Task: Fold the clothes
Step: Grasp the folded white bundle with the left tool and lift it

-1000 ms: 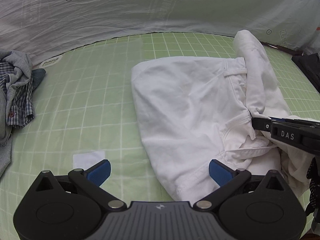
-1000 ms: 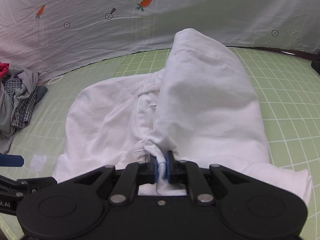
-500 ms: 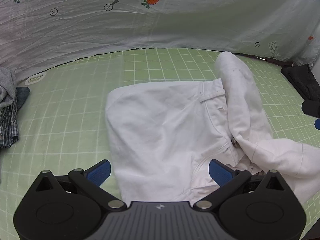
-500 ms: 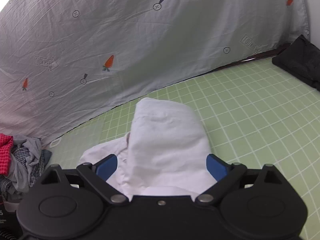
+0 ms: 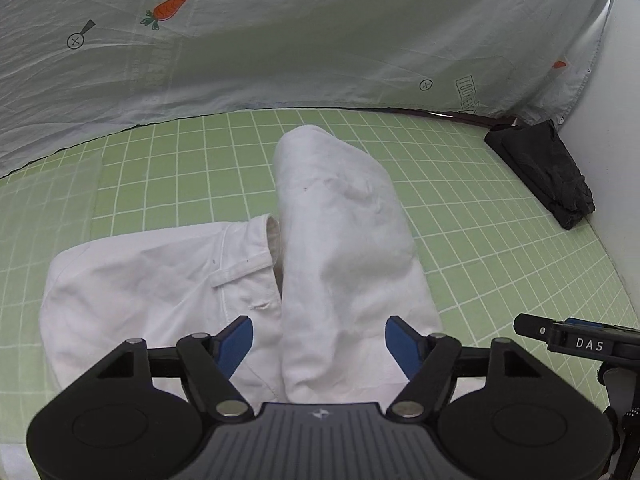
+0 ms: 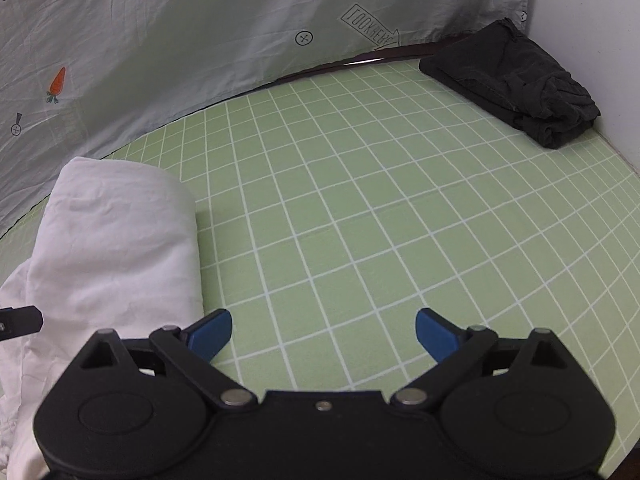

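White trousers [image 5: 240, 280] lie on the green grid mat [image 5: 480, 220], with one leg folded back over the waist part as a long roll [image 5: 344, 240]. My left gripper [image 5: 320, 342] is open and empty, its blue fingers either side of the near end of that folded leg. My right gripper [image 6: 324, 332] is open and empty above bare mat [image 6: 380, 220], just right of the trousers [image 6: 112, 240]. The right gripper's side shows at the right edge of the left wrist view [image 5: 580, 344].
A folded black garment [image 6: 516, 80] lies at the far right corner by the white wall, also in the left wrist view [image 5: 548, 168]. A pale sheet with carrot prints [image 5: 280, 40] hangs behind the mat.
My right gripper let go of the trouser leg, opened and swung right over bare mat. My left gripper moved right, over the folded leg. The clothes pile at the left has left view.
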Tool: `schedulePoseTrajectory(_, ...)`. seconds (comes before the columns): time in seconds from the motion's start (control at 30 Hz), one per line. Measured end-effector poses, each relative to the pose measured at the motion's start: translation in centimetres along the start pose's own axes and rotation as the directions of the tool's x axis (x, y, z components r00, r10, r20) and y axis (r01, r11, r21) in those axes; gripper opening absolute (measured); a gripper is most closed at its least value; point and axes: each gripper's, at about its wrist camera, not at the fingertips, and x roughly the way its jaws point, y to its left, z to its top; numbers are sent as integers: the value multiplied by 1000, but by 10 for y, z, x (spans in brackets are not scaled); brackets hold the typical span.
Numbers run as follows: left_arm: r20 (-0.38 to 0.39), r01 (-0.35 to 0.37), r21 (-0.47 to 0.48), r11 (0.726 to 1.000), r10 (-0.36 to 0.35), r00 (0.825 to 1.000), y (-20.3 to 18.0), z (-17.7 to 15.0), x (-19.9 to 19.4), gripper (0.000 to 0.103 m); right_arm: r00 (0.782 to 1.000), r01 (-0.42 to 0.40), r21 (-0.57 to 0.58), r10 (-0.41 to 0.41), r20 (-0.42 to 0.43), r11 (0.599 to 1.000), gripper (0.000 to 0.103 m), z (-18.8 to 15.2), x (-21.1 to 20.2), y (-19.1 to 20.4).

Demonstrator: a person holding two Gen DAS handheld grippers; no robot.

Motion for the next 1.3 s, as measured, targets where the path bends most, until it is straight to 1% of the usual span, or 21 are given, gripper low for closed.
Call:
schedulePoseTrajectory(0.17, -63, 3, 24, 1000, -1, 998, -11, 2, 28, 70, 999, 3, 7, -3, -32, 1000, 99, 2, 13, -11)
schedulePoseTrajectory(0.2, -65, -4, 34, 999, 6, 998, -13, 1, 29, 67, 999, 4, 11, -4, -36, 1000, 99, 2, 14, -13)
schedulePoseTrajectory(0.23, -57, -20, 49, 999, 23, 998, -15, -1, 28, 50, 999, 5, 17, -4, -43, 1000, 99, 0, 16, -14)
schedulePoseTrajectory(0.27, -48, -37, 65, 997, 40, 998, -18, -2, 28, 21, 999, 6, 23, -5, -50, 1000, 99, -1, 17, -16)
schedulePoseTrajectory(0.3, -38, -41, 77, 996, 44, 998, -19, -3, 26, 12, 998, 8, 29, -6, -57, 1000, 99, -2, 19, -17)
schedulePoseTrajectory(0.43, 0, 29, 56, 998, -29, 1000, -12, -2, 4, 10, 997, 16, 54, -12, -73, 998, 99, -10, 21, -19)
schedulePoseTrajectory(0.53, 38, 82, 40, 996, -84, 996, -11, -1, -19, 9, 997, 14, 65, -9, -76, 998, 99, -15, 19, -16)
schedulePoseTrajectory(0.6, 75, 140, 5, 990, -140, 987, -6, 2, -38, 8, 998, 12, 60, -8, -68, 998, 99, -18, 14, -11)
schedulePoseTrajectory(0.67, 113, 181, -9, 983, -179, 977, 0, 2, -60, 8, 998, 11, 54, -8, -60, 998, 99, -21, 10, -5)
schedulePoseTrajectory(0.8, 184, 222, -39, 974, -212, 960, 23, 0, -101, 7, 999, 3, 42, -1, -53, 999, 99, -29, 3, 10)
schedulePoseTrajectory(0.9, 225, 220, -74, 973, -198, 954, 53, -6, -122, 7, 999, -8, 26, 9, -53, 1000, 99, -36, -1, 24)
schedulePoseTrajectory(0.97, 234, 186, -109, 977, -156, 960, 81, -14, -127, 7, 998, -14, 17, 15, -54, 1000, 99, -42, -3, 34)
schedulePoseTrajectory(1.0, 225, 164, -145, 976, -129, 966, 99, -21, -126, 8, 998, -17, 13, 18, -55, 1000, 99, -45, -4, 39)
schedulePoseTrajectory(1.07, 189, 122, -205, 971, -83, 979, 130, -36, -113, 10, 998, -23, 5, 23, -57, 1000, 99, -51, -5, 48)
schedulePoseTrajectory(1.13, 135, 89, -267, 960, -54, 989, 158, -54, -91, 11, 998, -25, 1, 25, -53, 1000, 99, -54, -6, 57)
schedulePoseTrajectory(1.2, 105, 85, -330, 940, -53, 993, 180, -69, -70, 12, 999, -26, 0, 26, -47, 1000, 99, -56, -8, 65)
schedulePoseTrajectory(1.27, 99, 102, -384, 918, -69, 993, 195, -79, -55, 16, 999, -29, 6, 29, -37, 1000, 99, -55, -10, 71)
schedulePoseTrajectory(1.3, 99, 109, -391, 914, -76, 992, 198, -80, -52, 16, 999, -34, 13, 34, -26, 999, 99, -54, -12, 74)
